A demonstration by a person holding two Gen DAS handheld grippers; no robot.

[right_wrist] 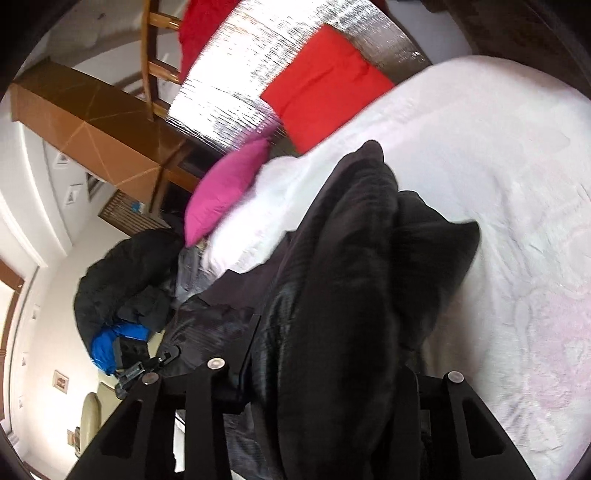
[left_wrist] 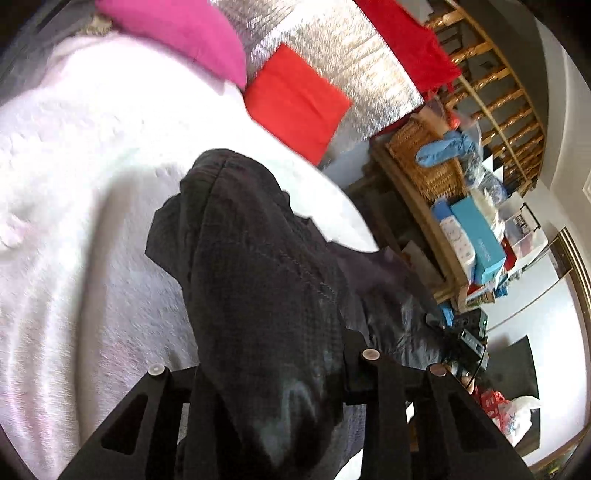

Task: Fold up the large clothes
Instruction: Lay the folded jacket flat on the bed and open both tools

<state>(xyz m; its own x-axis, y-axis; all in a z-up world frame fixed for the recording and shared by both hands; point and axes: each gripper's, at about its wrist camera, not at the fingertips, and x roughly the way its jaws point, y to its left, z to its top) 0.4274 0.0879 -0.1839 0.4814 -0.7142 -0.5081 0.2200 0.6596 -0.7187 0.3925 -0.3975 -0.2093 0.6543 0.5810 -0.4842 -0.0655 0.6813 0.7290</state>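
A large black garment hangs bunched over a white bedspread. In the left wrist view its cloth runs down between the fingers of my left gripper, which is shut on it. Part of the garment trails off to the right, over the bed's edge. In the right wrist view the same black garment rises in thick folds from my right gripper, also shut on the cloth. The fabric hides the pads of both grippers. The white bedspread lies under and to the right of the garment.
A pink pillow and a red pillow lie at the head of the bed against a silver quilted headboard. A wooden shelf with boxes stands beside the bed. A dark jacket heap lies on the floor.
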